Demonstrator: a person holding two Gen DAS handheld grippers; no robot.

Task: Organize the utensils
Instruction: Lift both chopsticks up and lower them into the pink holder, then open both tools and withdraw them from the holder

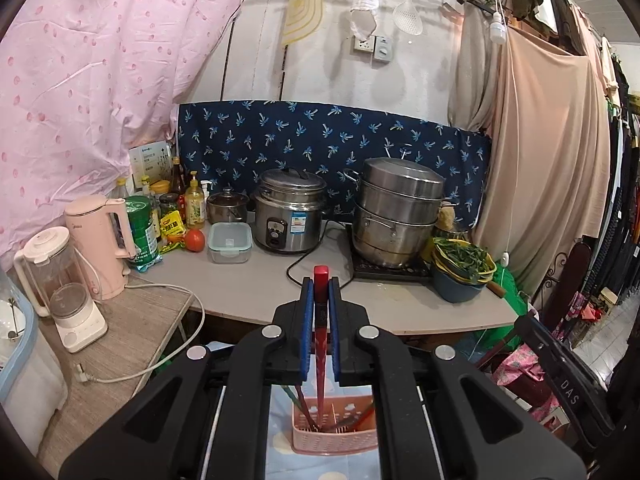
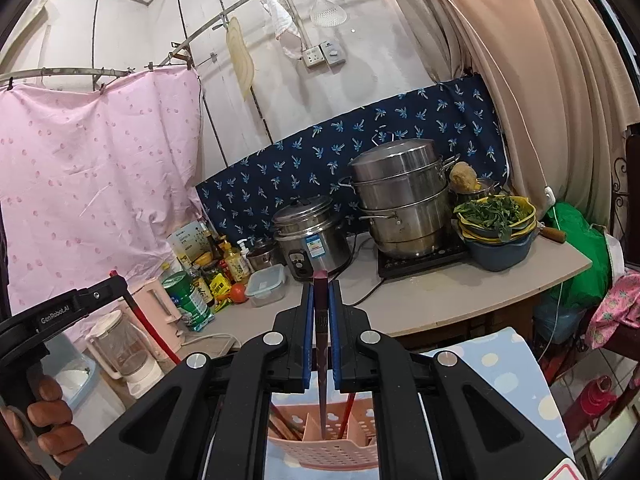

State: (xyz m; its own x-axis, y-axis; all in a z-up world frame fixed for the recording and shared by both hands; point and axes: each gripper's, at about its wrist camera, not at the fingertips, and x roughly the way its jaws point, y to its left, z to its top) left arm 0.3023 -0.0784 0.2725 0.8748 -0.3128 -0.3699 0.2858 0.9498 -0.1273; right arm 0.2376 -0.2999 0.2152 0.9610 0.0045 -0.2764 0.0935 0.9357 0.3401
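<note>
Chopsticks, red (image 1: 321, 320) and dark (image 2: 321, 328), sit clamped in each gripper's fingers; only right view shows a hand (image 2: 48, 420).

Both wrist cameras sit just behind their own fingers and look forward and slightly down over a pink basket (image 1: 334, 426) close below. The left view faces the counter (image 1: 256, 284) nearly square on. The right view looks at it from further right, tilted, with the counter's right edge near. Both share the rice cooker (image 2: 314, 236), the steamer pot (image 1: 398, 210) and the blue cloth (image 2: 360, 148).
</note>
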